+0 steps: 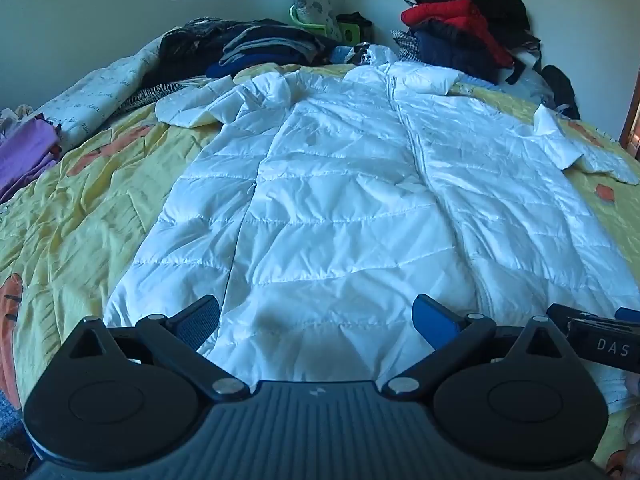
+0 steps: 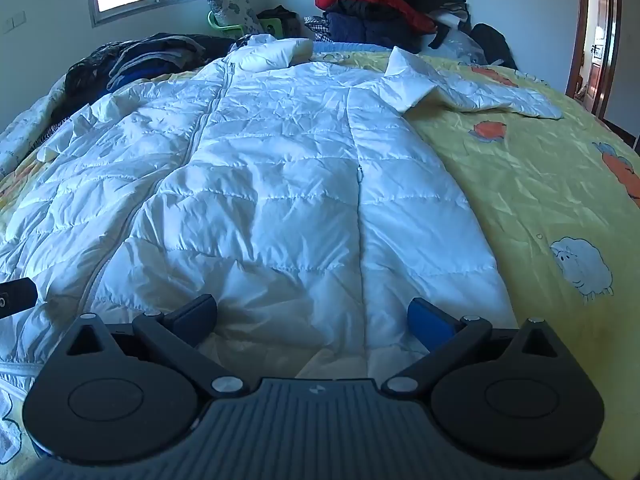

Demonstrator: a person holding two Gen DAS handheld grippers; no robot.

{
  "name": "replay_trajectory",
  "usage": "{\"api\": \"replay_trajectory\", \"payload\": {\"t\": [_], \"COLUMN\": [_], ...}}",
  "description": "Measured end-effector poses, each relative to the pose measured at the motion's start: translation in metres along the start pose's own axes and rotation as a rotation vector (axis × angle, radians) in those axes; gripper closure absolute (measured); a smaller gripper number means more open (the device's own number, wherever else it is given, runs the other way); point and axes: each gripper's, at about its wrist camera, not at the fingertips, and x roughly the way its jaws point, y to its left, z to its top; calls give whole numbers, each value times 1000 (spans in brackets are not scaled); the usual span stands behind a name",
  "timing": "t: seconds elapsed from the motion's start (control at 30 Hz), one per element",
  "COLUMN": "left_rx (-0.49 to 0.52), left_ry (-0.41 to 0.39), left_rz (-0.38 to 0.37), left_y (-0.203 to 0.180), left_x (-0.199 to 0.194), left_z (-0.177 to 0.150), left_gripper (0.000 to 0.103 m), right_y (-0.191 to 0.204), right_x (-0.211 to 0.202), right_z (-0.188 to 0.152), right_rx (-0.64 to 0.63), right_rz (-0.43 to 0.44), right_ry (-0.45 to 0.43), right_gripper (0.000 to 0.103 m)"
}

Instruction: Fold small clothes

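Note:
A white quilted jacket [image 1: 340, 200] lies spread flat, front up and zipped, on the yellow bedspread [image 1: 80, 208]; it also shows in the right wrist view [image 2: 280, 184]. Its sleeves reach out to the left [image 1: 192, 108] and right [image 1: 592, 156]. My left gripper [image 1: 316, 320] is open and empty, just above the left half of the hem. My right gripper [image 2: 312, 318] is open and empty, above the right half of the hem. The right gripper's side shows at the right edge of the left wrist view [image 1: 592, 336].
Folded dark clothes [image 1: 260, 46] and a pile of red and dark coats [image 1: 460, 28] sit at the bed's far end. Purple garments [image 1: 24, 156] lie at the left edge. A patterned quilt [image 1: 100, 88] lies at the far left. A doorway [image 2: 596, 32] stands at the right.

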Motion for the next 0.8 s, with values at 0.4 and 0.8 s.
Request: {"api": "replay_trajectory", "payload": {"t": [0.4,0.8], "left_rx": [-20,-61], "left_ry": [15,84], "left_rz": [-47,-68], "left_y": [2,3], "left_x": [9,24], "left_z": [-5,-20], "left_gripper": [0,0], "right_y": [-1,-1], "right_x": [3,8], "right_z": [-3,-4], "right_rx": [2,5], "right_rz": [-1,3], "right_ry": [13,33], "right_gripper": [0,0]}}
